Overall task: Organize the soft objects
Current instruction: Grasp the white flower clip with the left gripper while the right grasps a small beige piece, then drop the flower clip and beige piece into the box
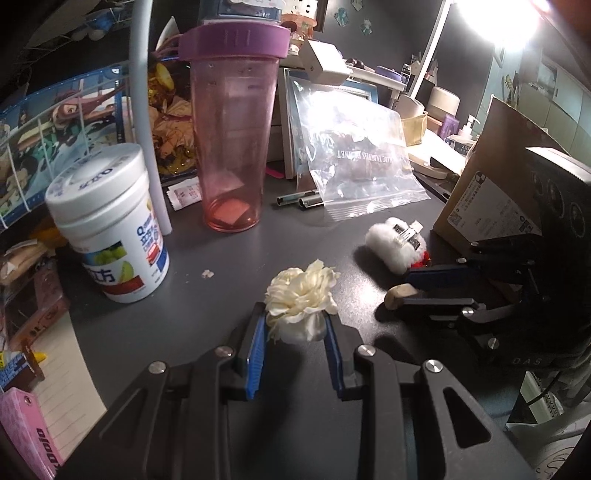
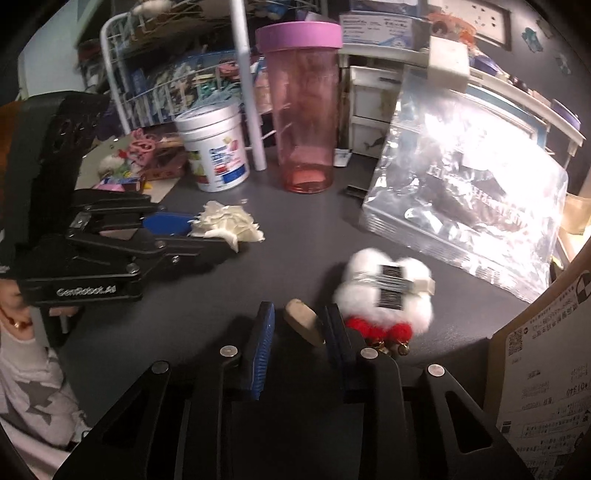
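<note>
Left tongs (image 1: 295, 325) are gripping a flower (image 1: 301, 295) near the tumbler (image 1: 232, 129); right tongs (image 2: 300, 325) are clenching a tan pad (image 2: 303, 325) beside the pompom (image 2: 388, 288).

The room was dim, lit by one lamp (image 1: 495, 22) blown out to white at upper right. Glare washed over the plastic bag (image 2: 469, 192). Fisheye edges curved and darkened; the fluffy toy (image 2: 384, 291) looked blurred.
</note>
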Action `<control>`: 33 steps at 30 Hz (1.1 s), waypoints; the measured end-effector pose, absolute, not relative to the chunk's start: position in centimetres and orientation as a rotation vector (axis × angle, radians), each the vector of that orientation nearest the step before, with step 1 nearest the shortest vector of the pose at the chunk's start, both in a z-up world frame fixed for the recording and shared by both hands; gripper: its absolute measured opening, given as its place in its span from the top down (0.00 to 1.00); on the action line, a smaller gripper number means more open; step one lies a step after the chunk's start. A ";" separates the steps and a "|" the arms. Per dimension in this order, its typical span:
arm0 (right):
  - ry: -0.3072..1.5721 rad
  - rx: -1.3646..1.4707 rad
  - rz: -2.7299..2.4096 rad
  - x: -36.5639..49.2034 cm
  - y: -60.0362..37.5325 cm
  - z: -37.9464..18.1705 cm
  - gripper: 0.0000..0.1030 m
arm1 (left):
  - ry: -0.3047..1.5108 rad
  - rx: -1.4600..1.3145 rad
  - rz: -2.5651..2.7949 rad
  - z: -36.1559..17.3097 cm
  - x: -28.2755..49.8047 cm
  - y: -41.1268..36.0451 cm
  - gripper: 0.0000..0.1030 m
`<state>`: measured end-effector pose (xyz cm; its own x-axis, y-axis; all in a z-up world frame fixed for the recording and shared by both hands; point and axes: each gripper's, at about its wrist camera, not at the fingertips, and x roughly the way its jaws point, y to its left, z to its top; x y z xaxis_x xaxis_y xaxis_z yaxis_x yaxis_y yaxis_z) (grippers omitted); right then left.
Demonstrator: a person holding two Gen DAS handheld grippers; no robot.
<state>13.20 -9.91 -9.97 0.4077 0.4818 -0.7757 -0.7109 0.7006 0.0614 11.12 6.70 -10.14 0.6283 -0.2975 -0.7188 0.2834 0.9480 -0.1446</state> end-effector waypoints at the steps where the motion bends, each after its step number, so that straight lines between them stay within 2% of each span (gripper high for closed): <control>1: 0.864 -0.309 0.768 13.1 -9.8 -10.0 0.78 | 0.826 -0.021 -0.335 -10.1 11.0 6.8 0.75; 5: 0.883 -0.316 0.769 14.0 -9.4 -10.8 0.78 | 0.827 -0.034 -0.331 -9.9 10.9 6.9 0.75; 7: 0.881 -0.323 0.767 14.0 -9.2 -10.8 0.86 | 0.833 -0.035 -0.318 -9.8 10.7 6.9 0.75; 8: 0.871 -0.343 0.760 13.8 -9.1 -10.7 0.93 | 0.834 -0.032 -0.310 -9.7 10.5 6.9 0.75; 9: 0.860 -0.358 0.757 13.6 -9.2 -10.5 0.94 | 0.832 -0.028 -0.305 -9.4 10.3 6.9 0.75; 15: 0.780 -0.318 0.848 10.6 -10.1 -7.6 0.94 | 0.780 -0.022 -0.266 -6.4 8.2 6.2 0.77; 25: 0.511 -0.239 0.928 4.6 -15.4 2.2 0.94 | 0.642 0.047 -0.268 1.3 5.8 2.0 0.82; 33: 0.364 -0.184 0.793 4.8 -23.0 7.7 0.94 | 0.542 0.113 -0.343 6.8 6.8 -3.7 0.82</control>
